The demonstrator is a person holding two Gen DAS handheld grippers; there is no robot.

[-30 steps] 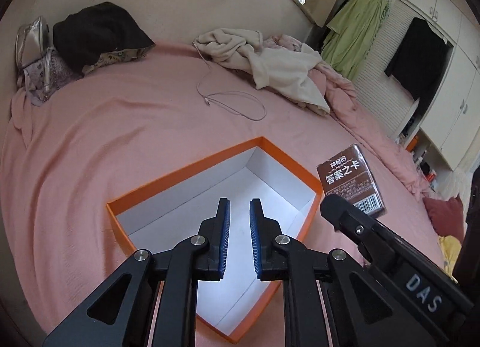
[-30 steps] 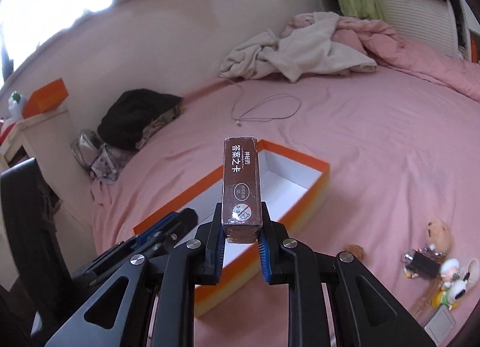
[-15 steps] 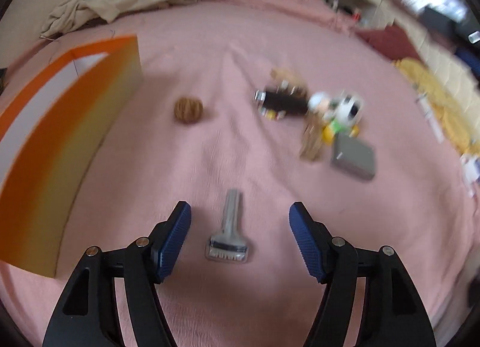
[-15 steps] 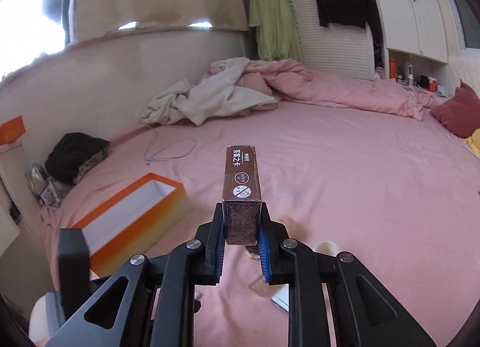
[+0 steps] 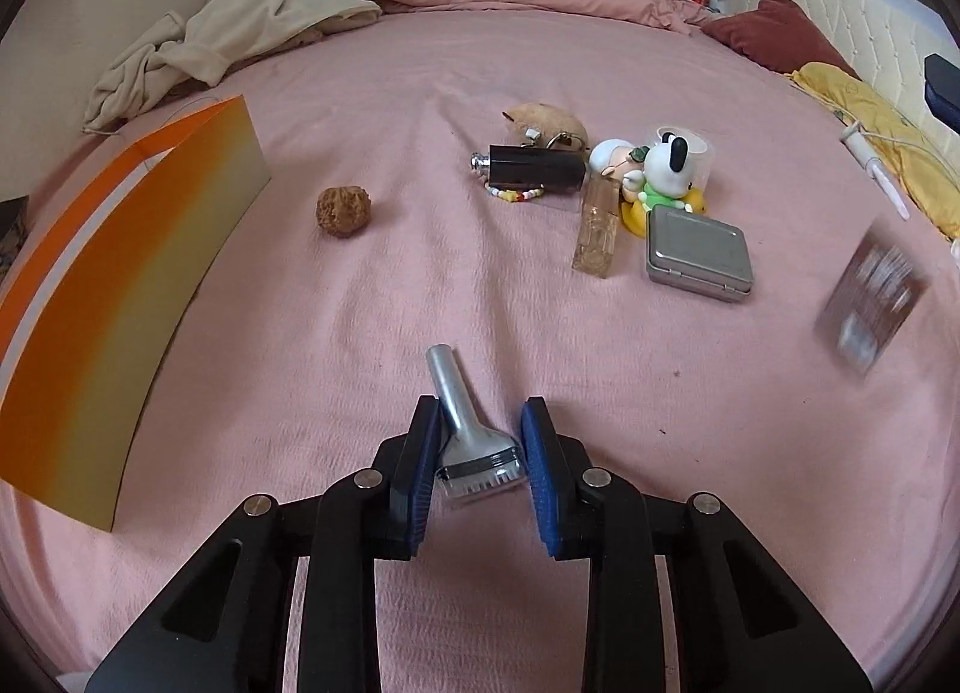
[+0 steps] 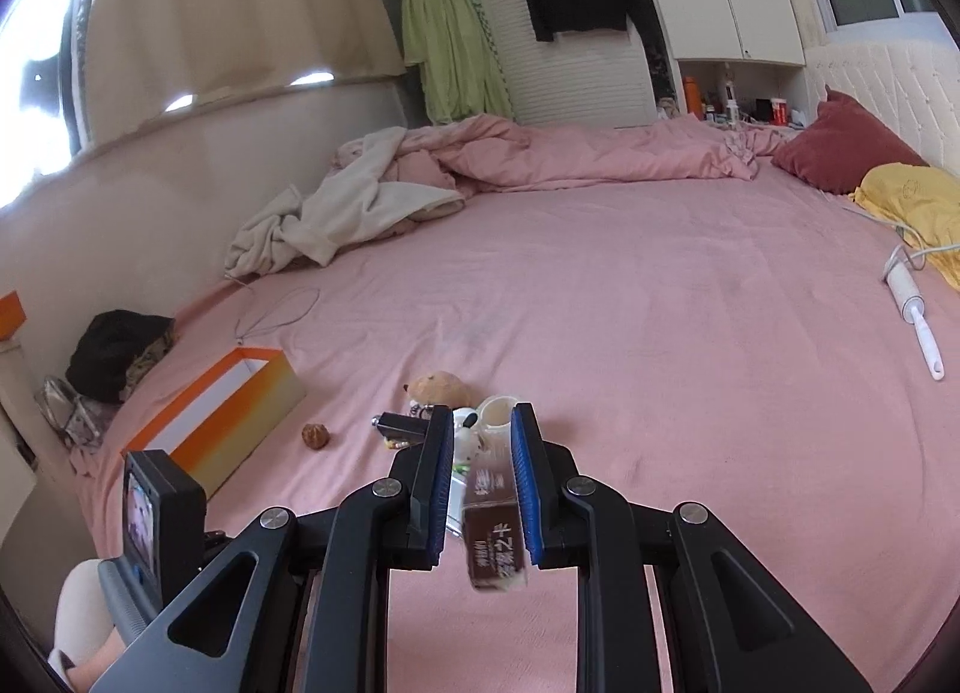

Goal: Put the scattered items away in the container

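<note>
The left tongs point(image 5: 480, 453) sit low over the pink bed point(image 5: 420, 297), their blue pads spread to either side of a small silver brush tool point(image 5: 471, 435). The tool lies flat on the sheet, its bristled head towards the camera and its handle pointing away. The left pad is at the neck of the tool, the right pad just beside the head; the jaws are parted and whether either pad presses the metal cannot be told.

The right tongs point(image 6: 480, 486) are held higher, tilted down at the bed, with the jaws apart. A brown card box point(image 6: 495, 537) with white lettering shows blurred between the pads, close against the right one and clear of the left. The left wrist view catches the same box point(image 5: 870, 303) as a smeared shape at the right edge.

The orange container point(image 5: 120, 285) stands on the bed to the left. From the left wrist only its outer wall shows; the right wrist view looks into it point(image 6: 222, 423) and shows white inner walls, with the bottom hidden.

Beyond the left tongs lie a walnut point(image 5: 343, 211), a black cylinder point(image 5: 534, 168), a clear slim bottle point(image 5: 597, 231), a dog figurine point(image 5: 669, 168) and a grey tin point(image 5: 699, 261), clustered close together apart from the walnut. Only the right wrist view shows a lint roller point(image 6: 915, 315), far right.
</note>
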